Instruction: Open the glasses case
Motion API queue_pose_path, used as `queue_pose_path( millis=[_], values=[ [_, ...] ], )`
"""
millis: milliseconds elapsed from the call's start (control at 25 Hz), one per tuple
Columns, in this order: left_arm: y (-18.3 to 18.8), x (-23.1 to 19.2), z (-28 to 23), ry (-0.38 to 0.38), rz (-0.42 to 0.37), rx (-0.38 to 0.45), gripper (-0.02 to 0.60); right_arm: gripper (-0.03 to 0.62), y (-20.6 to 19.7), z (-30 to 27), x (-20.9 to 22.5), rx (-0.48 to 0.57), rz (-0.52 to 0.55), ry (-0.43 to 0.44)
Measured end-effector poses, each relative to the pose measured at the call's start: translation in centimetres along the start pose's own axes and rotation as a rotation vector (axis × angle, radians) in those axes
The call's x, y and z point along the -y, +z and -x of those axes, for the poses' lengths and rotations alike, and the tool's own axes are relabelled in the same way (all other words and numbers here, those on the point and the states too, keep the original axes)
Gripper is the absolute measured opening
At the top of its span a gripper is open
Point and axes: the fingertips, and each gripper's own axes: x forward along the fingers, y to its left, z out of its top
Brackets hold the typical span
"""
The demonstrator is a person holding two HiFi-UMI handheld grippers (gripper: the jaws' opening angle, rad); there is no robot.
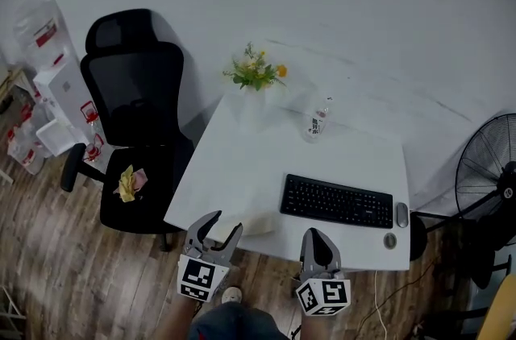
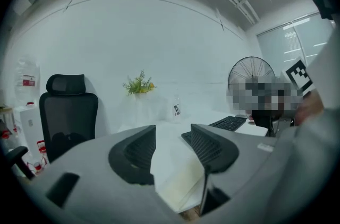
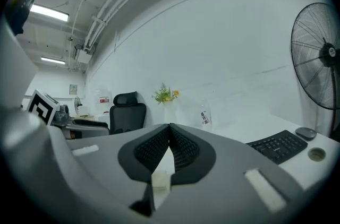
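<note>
**A:** Left gripper (image 1: 225,223) hovers at the table's (image 1: 242,153) near edge, jaws spread wide, nothing between them.

**B:** And the right gripper (image 1: 319,236)?

**A:** Jaws pressed together, holding nothing.

**B:** Where's the glasses case (image 1: 258,224)?

**A:** Pale, lying flat on that near edge between both grippers, left of the keyboard (image 1: 337,201).

A black keyboard (image 1: 337,202), mouse (image 1: 401,214) and bottle (image 1: 316,122) lie on the white desk (image 1: 242,157) beside a black chair (image 1: 133,89).
</note>
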Motion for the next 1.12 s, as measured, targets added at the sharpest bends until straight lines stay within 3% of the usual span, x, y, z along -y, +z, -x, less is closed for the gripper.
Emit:
queue_pose_path(
  millis=[440,560,880,1120],
  values=[
    [-0.3,0.6,-3.8,-0.035,-0.053,-0.062,0.195,0.011,1.7,-3.6,2.0,-0.007,-0.002,0.016],
    [-1.5,1.1,-4.7,-0.052,-0.103,-0.116,0.195,0.011,1.7,-4.2,2.0,-0.018,0.012,0.035],
    [-6.5,5.6,-6.8,-0.26,-0.422,-0.406,0.195,0.011,0.1,-4.6,2.8,-0.063,0.007,0.07],
    [-11.6,7.8,-7.6,-0.32,-0.787,-0.615,0.212,0.011,-0.6,-4.8,3.3,-0.085,-0.005,0.083]
  ],
)
